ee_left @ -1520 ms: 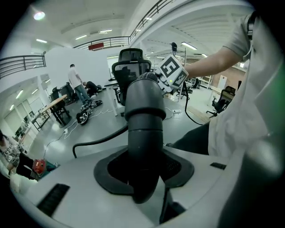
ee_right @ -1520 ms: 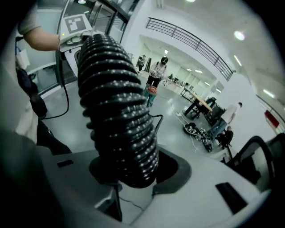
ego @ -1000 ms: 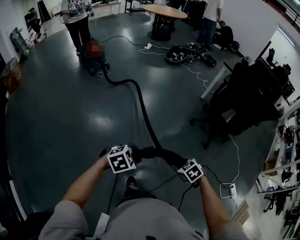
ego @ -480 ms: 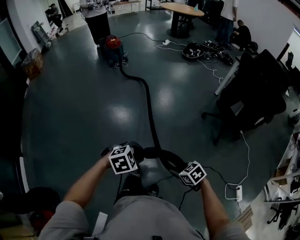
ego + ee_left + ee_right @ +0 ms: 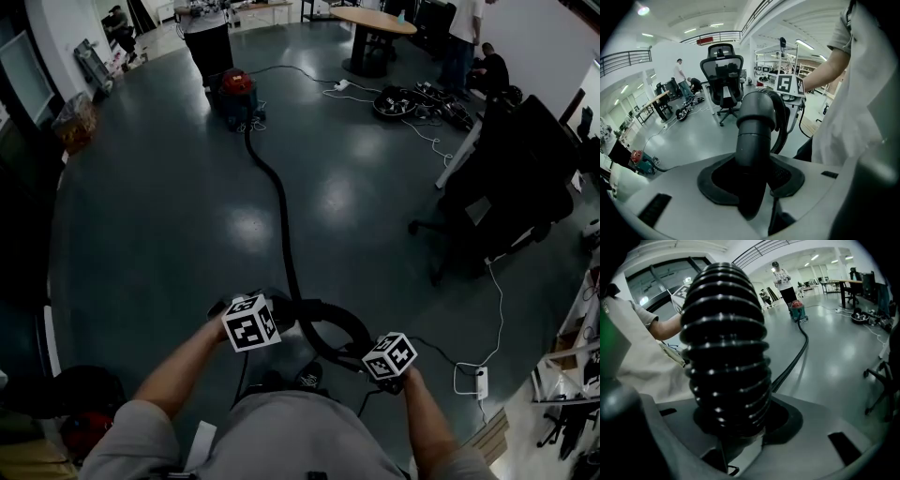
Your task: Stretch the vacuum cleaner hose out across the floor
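Left tool (image 5: 752, 183) is clenched on the smooth grey cuff (image 5: 754, 122) at the end of the hose (image 5: 281, 211). Right tool (image 5: 736, 427) is clenched on the ribbed black section further along. Between the two tools I see the hose bend in a short loop. Beyond it the hose runs in a gentle curve across the dark floor (image 5: 141, 216) to the red vacuum cleaner (image 5: 234, 92), well apart from both tools.
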Tool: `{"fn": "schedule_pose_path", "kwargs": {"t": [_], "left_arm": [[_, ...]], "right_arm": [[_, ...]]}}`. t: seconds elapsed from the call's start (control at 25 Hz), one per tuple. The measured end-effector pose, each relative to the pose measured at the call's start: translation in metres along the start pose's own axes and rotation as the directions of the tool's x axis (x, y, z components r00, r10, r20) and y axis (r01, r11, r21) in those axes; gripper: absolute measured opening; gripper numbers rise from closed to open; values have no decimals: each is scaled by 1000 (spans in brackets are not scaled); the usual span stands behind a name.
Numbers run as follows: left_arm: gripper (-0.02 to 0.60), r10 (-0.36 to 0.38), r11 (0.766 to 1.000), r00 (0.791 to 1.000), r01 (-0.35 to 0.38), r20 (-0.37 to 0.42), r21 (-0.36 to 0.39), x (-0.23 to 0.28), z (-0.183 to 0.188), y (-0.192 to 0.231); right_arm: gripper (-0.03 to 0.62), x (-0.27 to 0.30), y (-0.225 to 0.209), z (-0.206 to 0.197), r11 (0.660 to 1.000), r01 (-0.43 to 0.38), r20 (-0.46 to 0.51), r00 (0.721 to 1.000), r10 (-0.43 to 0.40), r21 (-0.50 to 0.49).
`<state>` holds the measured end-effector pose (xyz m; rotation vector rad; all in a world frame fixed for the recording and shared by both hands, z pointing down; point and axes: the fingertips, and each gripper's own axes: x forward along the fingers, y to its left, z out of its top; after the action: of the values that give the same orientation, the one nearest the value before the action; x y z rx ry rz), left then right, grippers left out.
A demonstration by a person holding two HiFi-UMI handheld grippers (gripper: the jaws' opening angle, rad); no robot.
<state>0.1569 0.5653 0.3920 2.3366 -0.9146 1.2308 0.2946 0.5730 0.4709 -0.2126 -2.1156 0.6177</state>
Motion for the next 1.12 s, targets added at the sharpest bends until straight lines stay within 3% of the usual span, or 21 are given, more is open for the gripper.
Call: {"fn": "schedule_pose_path", "kwargs": {"t": [0.28,0.48,0.64,0.8,0.96,1.04,1.12], "left_arm": [[153,-9,997,1000,9,1,78,-8,-31,-3],[157,-33,986,999,29,23,161,-13,-41,-12],[156,-90,970,995,77,46,230,-21,-36,-24],[155,-141,956,988,119,65,270,-36,-37,-40],[153,-162,944,984,135,68,300,-44,-38,-46],[153,-161,934,985,133,57,332,-49,-40,-46],[153,-154,923,987,129,40,362,-52,-47,-49]], "right_arm": [[164,33,21,-1,998,53,-25,998,-54,-17],[173,41,17,-6,982,191,-7,982,-191,-2],[224,26,6,-8,951,309,-11,951,-309,4],[238,-7,0,-3,888,458,-17,888,-459,-33],[238,-48,1,-5,836,546,-24,836,-548,-49],[238,-67,19,10,826,561,23,828,-561,-55],[238,-73,52,34,839,538,85,842,-532,-81]]}}
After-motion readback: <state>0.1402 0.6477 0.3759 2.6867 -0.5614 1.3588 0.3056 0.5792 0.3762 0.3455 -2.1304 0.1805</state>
